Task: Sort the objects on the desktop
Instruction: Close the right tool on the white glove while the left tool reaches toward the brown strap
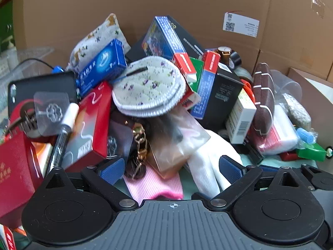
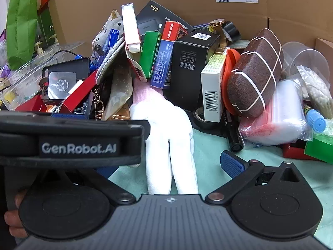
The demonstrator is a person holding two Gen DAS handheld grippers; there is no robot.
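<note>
While jaws gape empty, white glove (image 2: 166,129) lying between right gripper (image 2: 172,164) fingers; left gripper (image 1: 170,169) likewise wide, above pink cloth (image 1: 154,185).

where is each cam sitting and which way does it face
Left wrist: rides the left gripper, angled down into the pile; its open blue-padded fingers frame a pink cloth.
Right wrist: rides the right gripper, angled down at the white glove on the green mat; the other gripper's body and a hand show at left.
Shared: glove, brown case, black box, cardboard wall.
</note>
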